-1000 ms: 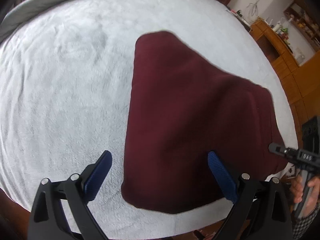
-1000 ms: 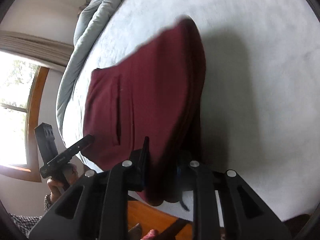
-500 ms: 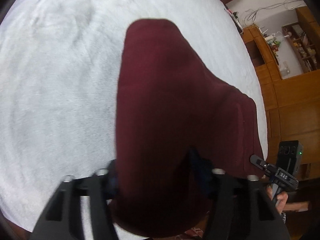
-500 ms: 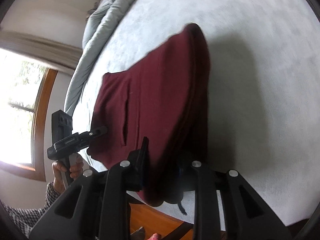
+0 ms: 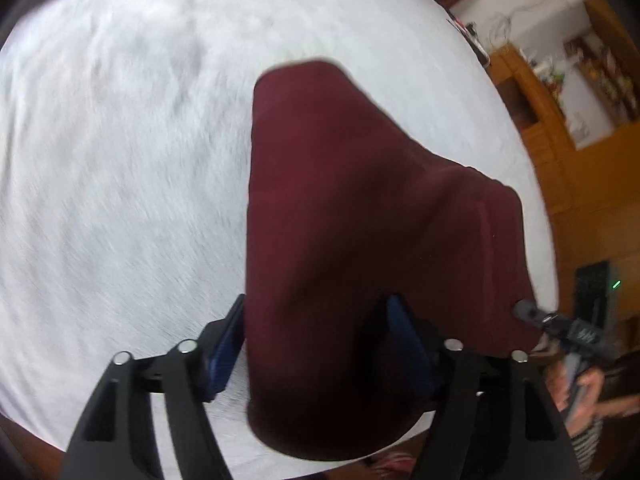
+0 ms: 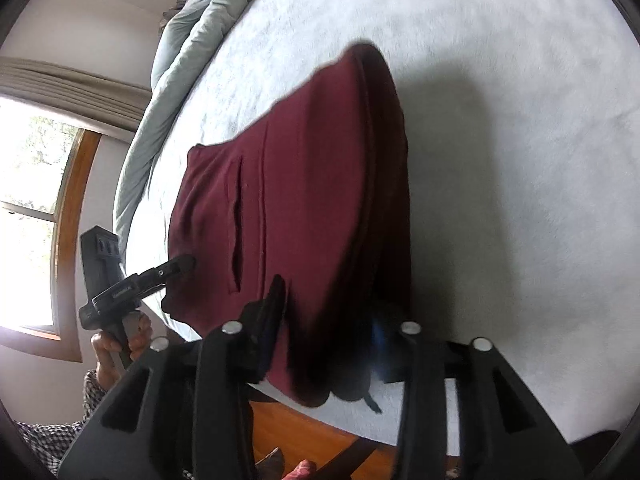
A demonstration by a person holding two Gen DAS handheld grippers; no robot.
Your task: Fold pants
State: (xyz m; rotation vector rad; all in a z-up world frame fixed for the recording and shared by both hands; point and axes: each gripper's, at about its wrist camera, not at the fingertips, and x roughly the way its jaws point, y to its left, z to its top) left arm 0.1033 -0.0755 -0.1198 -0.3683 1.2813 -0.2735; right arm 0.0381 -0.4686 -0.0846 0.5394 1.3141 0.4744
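White fleece-covered bed (image 5: 120, 184) carries the folded maroon pants (image 5: 360, 216), lying near its front edge with one corner overhanging. Left tongs (image 5: 316, 344) straddle the near edge of the pants, jaws just reopened, blue pads apart from cloth: released. Right tongs (image 6: 332, 324) likewise just opened, folded edge between them, ungripped.

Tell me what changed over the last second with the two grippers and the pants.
The left gripper, open beside the maroon pants a second ago, closed over their near edge and has just been opening again, cloth between its jaws. The right gripper, which pinched the other near corner, has just been opening too, fabric between its fingers. The pants stayed folded on the white blanket.
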